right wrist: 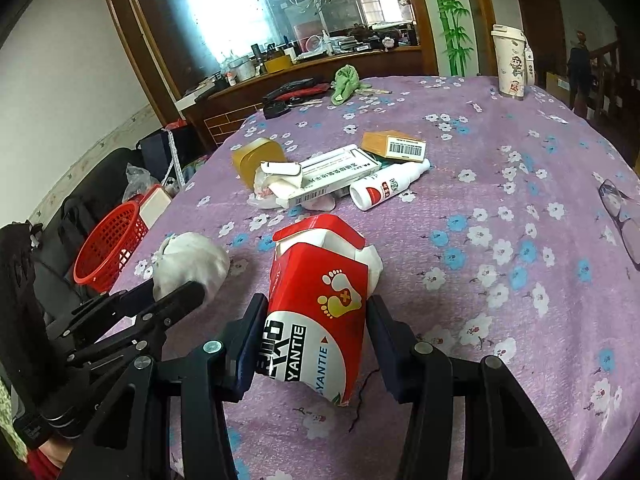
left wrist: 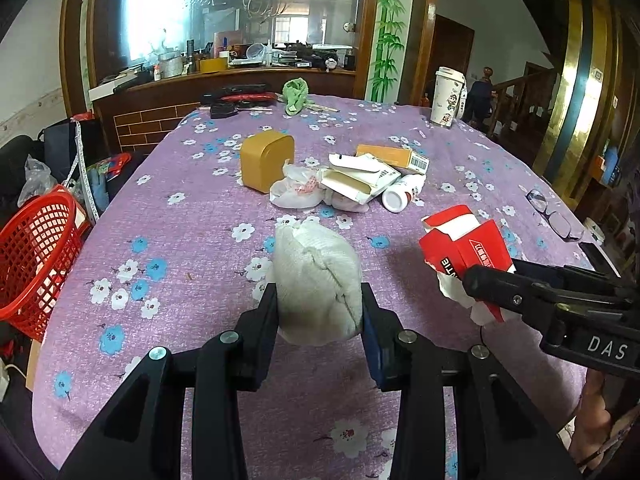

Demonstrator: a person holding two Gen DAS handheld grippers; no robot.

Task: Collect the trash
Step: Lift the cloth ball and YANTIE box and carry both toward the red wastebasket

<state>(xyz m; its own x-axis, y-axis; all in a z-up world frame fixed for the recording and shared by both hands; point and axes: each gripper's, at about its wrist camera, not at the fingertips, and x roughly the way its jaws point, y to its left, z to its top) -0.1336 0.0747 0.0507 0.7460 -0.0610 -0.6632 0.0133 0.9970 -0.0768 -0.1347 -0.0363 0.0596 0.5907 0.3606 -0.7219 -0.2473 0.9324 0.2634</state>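
Here, torn red box point(right wrist: 320, 312), crumpled.

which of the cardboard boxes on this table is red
The red box with yellow footprints, clamped in the right gripper. The white box and orange box lie in the pile.

Lived-in home, dining or living room. Round tabletop point(left wrist: 192, 216) under a purple cloth printed with white and blue flowers. Behind it a large wood-framed wall mirror point(left wrist: 224, 20) over a brick-patterned wooden sideboard point(left wrist: 160, 108) crowded with bottles, boxes and jars. Green bamboo decal point(left wrist: 390, 28) runs up a white pillar. Wooden stair railing point(left wrist: 516, 92) and dark wooden doorway point(left wrist: 452, 56) at the back right. Household clutter on the cloth: white cartoon-printed lidded tumbler point(left wrist: 448, 96), dark-framed eyeglasses point(left wrist: 554, 216), crumpled green cloth point(left wrist: 296, 94), white medicine bottle point(right wrist: 384, 186). Red plastic mesh basket point(left wrist: 36, 256) sits beside the tabletop among bags.
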